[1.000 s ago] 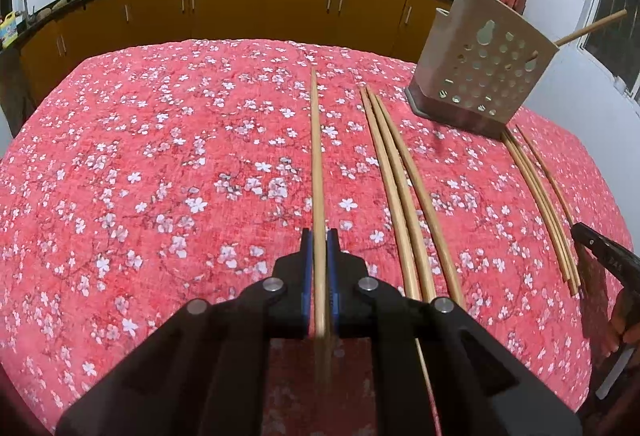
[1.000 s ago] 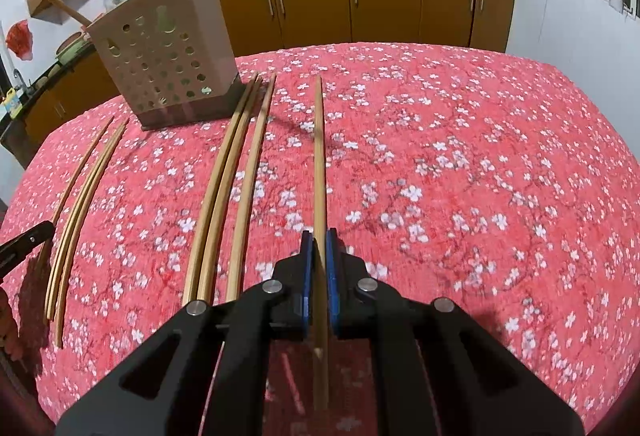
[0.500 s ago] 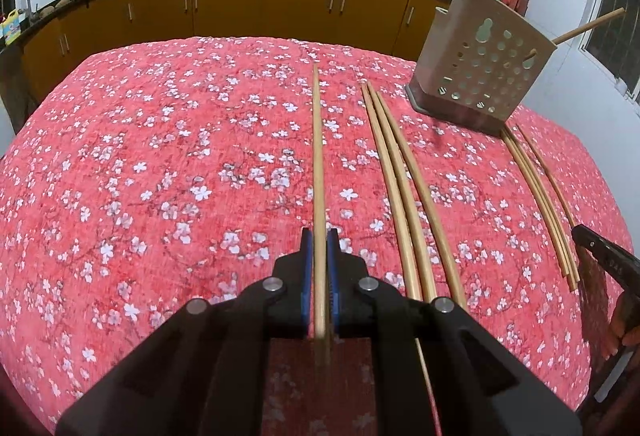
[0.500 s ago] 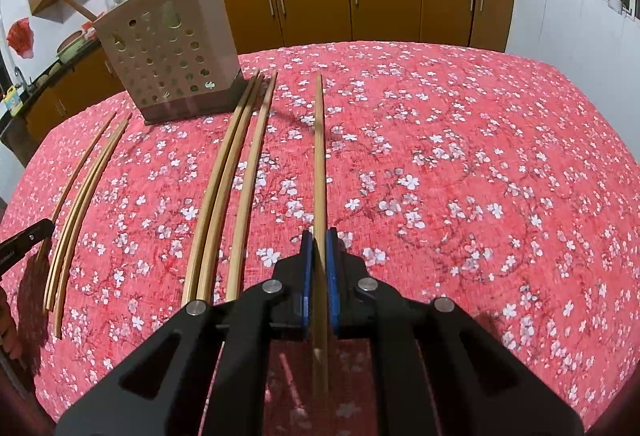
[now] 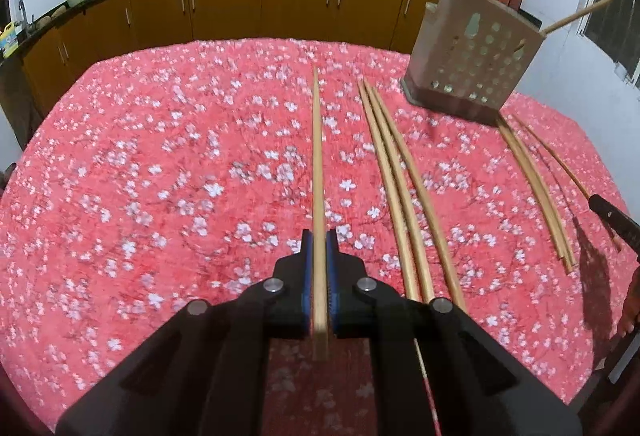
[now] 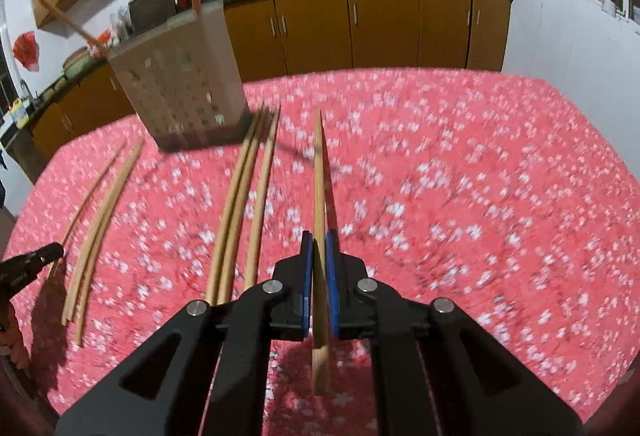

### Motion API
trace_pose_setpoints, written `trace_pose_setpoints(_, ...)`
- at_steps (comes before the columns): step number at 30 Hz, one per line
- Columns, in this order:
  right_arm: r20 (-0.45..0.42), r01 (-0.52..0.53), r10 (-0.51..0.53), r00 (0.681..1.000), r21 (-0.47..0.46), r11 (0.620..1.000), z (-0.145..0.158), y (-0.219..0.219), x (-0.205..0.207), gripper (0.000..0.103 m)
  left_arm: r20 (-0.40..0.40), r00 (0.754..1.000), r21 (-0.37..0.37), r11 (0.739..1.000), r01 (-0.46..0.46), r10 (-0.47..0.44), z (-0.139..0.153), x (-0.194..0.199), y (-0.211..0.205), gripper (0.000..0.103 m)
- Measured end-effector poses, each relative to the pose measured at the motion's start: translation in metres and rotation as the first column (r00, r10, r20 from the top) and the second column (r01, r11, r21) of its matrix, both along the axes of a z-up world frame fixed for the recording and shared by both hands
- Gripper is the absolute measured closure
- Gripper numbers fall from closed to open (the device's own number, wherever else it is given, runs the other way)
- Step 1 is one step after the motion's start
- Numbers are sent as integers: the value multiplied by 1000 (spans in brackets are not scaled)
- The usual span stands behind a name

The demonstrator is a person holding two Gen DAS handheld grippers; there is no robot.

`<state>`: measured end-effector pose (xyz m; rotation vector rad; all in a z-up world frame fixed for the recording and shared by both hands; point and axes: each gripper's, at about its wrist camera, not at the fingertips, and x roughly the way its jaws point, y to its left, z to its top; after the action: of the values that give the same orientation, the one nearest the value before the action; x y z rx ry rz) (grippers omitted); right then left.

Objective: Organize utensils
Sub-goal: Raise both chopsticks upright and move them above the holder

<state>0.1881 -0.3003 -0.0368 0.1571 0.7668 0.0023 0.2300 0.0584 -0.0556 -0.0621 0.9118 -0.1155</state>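
My left gripper [image 5: 319,236] is shut on the near end of a wooden chopstick [image 5: 316,156] that points away over the red floral tablecloth [image 5: 160,176]. My right gripper [image 6: 319,236] is shut on another chopstick [image 6: 319,176], which is raised off the cloth and casts a dark shadow beside itself. A beige perforated utensil holder [image 5: 472,56] [image 6: 180,84] stands at the back with two sticks in it. Three loose chopsticks [image 5: 400,188] lie right of my left gripper. Three more chopsticks [image 6: 244,196] lie left of my right gripper.
A thinner bunch of chopsticks [image 5: 536,180] [image 6: 96,204] lies farther out in each view. The other gripper's tip shows at each frame's edge [image 5: 612,220] [image 6: 32,264]. Brown cabinets [image 5: 280,4] and a counter with pots stand behind the table.
My right gripper has risen with its chopstick, which now hangs clear of the cloth above its shadow; that view is blurred. The left gripper and its chopstick look almost unchanged.
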Motion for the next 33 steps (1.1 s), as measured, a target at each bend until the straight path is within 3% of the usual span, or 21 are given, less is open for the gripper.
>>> trace_pose_setpoints(12,162,29,-31,986,14,999,57,-14,-11,96,158,987,-19,1000,-2,5,76,-11,16,95)
trace_pose_setpoints(21,249,37,-39,968,13,999,84,-15,-15,96,316,949,-61,998,1,18,134,-18,16,95)
trace_pose_setpoints(33,276,29,-30,961,4,1000,101,-13,-13,96,361,933,-54,998,28,-7,158,-15,8,96)
